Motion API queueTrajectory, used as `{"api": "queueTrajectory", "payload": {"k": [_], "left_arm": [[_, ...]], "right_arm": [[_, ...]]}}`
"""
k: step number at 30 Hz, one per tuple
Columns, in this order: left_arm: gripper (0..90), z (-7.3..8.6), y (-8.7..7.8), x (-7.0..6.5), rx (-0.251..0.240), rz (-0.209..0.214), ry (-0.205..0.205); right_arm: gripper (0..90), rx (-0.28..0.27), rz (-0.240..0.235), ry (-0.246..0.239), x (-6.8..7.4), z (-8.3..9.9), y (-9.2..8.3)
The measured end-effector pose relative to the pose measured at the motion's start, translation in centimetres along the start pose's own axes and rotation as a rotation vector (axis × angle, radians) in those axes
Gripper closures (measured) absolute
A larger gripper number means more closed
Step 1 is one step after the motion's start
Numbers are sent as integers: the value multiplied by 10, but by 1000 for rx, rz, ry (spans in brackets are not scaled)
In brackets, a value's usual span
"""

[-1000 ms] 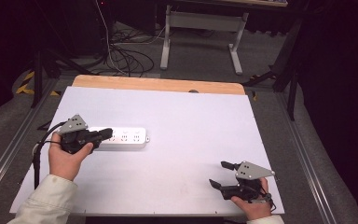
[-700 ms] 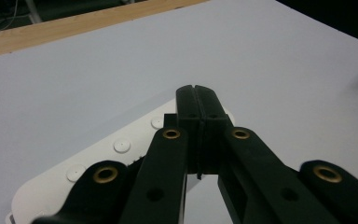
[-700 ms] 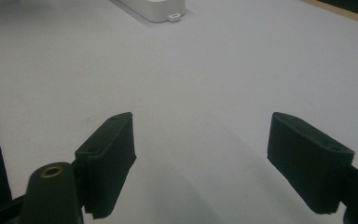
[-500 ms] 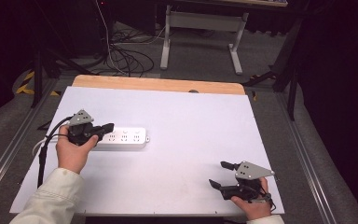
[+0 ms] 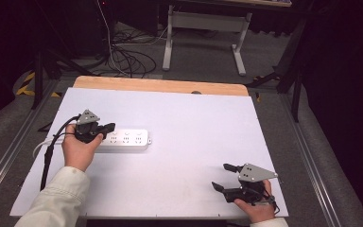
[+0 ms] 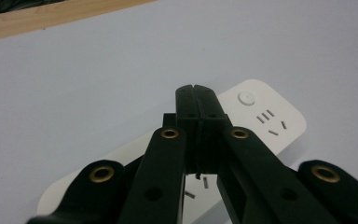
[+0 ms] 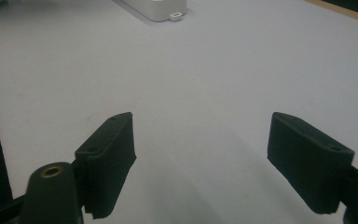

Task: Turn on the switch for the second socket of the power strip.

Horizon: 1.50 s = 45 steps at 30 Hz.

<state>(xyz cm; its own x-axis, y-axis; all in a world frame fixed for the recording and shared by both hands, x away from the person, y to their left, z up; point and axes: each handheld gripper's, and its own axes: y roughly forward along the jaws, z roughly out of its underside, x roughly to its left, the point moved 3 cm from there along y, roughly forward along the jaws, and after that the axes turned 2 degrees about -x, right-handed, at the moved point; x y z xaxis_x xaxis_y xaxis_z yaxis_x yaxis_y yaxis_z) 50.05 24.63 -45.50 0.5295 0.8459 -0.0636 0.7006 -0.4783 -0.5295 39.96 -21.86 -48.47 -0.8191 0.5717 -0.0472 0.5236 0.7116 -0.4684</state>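
1. Nearest the person, the right gripper [image 5: 227,177] rests at the front right of the white table [image 5: 198,118], jaws wide apart with nothing between them, as the right gripper view confirms [image 7: 200,158]. It looks parked; the person does best to leave it there, clear of the work, until a second hand is called for.

2. Farther in on the left, the left gripper [image 5: 108,127] has its jaws pressed fully together, holding nothing. In the left gripper view the closed tips [image 6: 196,100] hang over the near end of the white power strip [image 6: 256,121], pointing along its top face.

3. The power strip [image 5: 125,139] lies flat on the table's left half, long side running left to right, its socket face up. A round button [image 6: 245,98] sits at its far end, past the socket slots.

4. The step in hand appears to be a poke with the closed tips, probably at that button. To do it well, the person should keep the jaws shut, carry the tips on along the strip until they stand over the button, then come straight down.

5. A slanted push could slide the light strip across the smooth table, so pressure should be vertical and gentle.
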Motion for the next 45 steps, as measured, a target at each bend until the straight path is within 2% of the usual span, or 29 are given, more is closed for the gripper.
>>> {"api": "queueTrajectory", "payload": {"k": [5,9,14,17,21,23,25,40,45], "left_arm": [[896,1,7,5,5,-3,-36],[895,4,12,7,29,-9,-41],[868,6,16,7,35,-11,-50],[886,7,18,7,50,-4,-65],[897,8,20,7,68,-5,-63],[898,10,21,7,84,4,-80],[898,11,23,8,87,-12,-70],[897,14,28,10,106,-38,-60],[897,15,30,9,108,-49,-37]], "right_arm": [[235,2,-2,-1,0,0,0],[235,0,-5,1,0,0,1],[234,6,-4,-4,0,0,1],[234,5,-5,-1,0,1,1],[233,4,-6,-3,0,1,1],[234,4,-7,-2,0,1,1],[233,4,-7,-2,0,1,1],[234,4,-8,0,0,1,1],[233,3,-7,1,0,1,1]]}}
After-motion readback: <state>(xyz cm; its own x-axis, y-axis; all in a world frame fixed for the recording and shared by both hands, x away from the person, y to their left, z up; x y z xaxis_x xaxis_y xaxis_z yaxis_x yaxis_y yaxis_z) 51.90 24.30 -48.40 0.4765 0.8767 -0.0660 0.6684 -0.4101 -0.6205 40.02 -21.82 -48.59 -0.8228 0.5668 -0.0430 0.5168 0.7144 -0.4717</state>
